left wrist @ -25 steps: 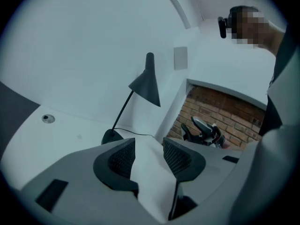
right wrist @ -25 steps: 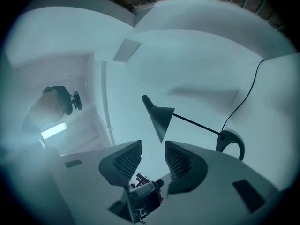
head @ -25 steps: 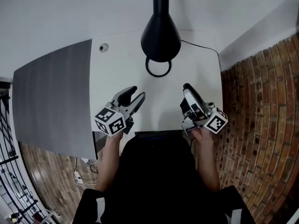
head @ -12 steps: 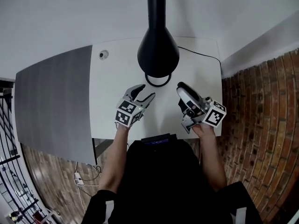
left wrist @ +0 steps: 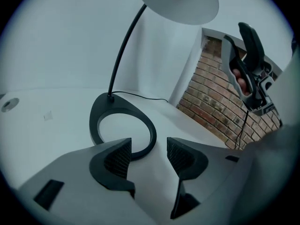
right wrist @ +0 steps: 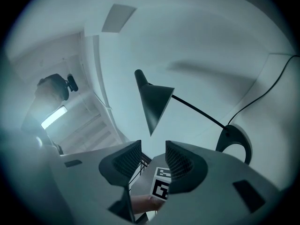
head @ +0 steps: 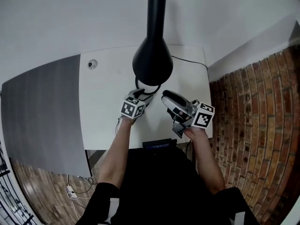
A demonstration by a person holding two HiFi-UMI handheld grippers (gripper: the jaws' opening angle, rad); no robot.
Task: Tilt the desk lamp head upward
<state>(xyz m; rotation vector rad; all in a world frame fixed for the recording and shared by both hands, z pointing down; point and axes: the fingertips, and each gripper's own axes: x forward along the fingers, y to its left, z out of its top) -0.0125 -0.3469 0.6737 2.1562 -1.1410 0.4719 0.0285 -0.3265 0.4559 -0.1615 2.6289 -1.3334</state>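
The black desk lamp stands on the white desk [head: 103, 107], and its cone head [head: 152, 62] hangs over its ring base [head: 139, 84]. My left gripper [head: 143, 95] is low at the near edge of the ring base [left wrist: 123, 125]. Its jaws are opening and hold nothing. My right gripper [head: 168, 97] floats just right of the base, open and empty, turned on its side. In the right gripper view the lamp head [right wrist: 152, 102] lies ahead of the jaws. In the left gripper view the lamp head [left wrist: 180, 1] is high above.
A round grommet [head: 93, 64] sits at the desk's far left. The lamp's cable [head: 187, 62] runs off the back right. A brick wall [head: 248, 116] borders the desk on the right, and a grey panel [head: 42, 116] on the left.
Both grippers have moved forward across the desk to the lamp base. The left one has travelled farther and now reaches the ring.
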